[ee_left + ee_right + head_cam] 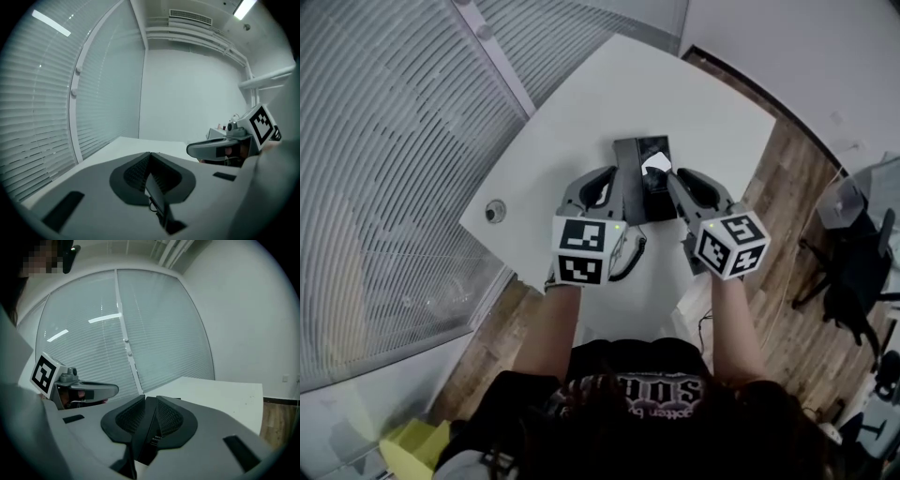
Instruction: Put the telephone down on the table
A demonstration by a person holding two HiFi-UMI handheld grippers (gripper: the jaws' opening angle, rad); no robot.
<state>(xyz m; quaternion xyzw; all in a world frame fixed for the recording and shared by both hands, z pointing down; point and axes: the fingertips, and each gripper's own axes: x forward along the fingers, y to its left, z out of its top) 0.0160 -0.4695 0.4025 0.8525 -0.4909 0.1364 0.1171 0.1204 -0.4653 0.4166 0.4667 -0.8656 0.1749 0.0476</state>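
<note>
A black telephone (643,178) with a small screen is held above the white table (581,122), between my two grippers. My left gripper (617,190) is shut on its left edge; in the left gripper view a thin dark edge of the telephone (158,199) sits pinched between the pads of the left gripper (151,174). My right gripper (677,187) is shut on the right edge, and the right gripper view shows the dark telephone body (142,439) clamped in the right gripper (149,420). A coiled cord (634,257) hangs below the left gripper.
A round cable grommet (495,211) sits near the table's left edge. A glass wall with blinds (384,169) runs along the left. A black office chair (853,272) stands on the wooden floor (787,187) to the right.
</note>
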